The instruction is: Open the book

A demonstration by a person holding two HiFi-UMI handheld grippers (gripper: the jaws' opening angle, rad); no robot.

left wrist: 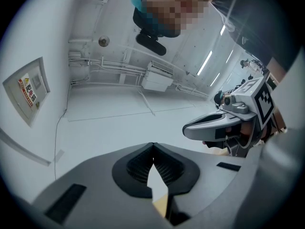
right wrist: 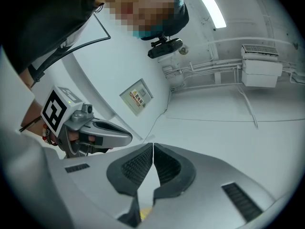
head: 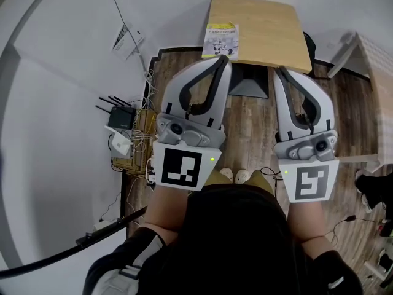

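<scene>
Thin book (head: 221, 40) at the table's (head: 273, 23) 8 o'clock corner looks light and floppy; pinch only the cover's edge. Left tool (left wrist: 152, 149) and right tool (right wrist: 152, 149) are closed, empty.

- Bright, even indoor light; a ceiling strip lamp (right wrist: 209, 6) glares white in the right gripper view, and more strip lamps (left wrist: 205, 63) in the left.
- Strong fisheye bending, with dark rounded corners in both gripper views.
- The near casing of the left gripper (left wrist: 152, 147) and right gripper (right wrist: 152, 147) is soft.
- Shadows on the wooden floor (head: 252, 128) are faint.
</scene>
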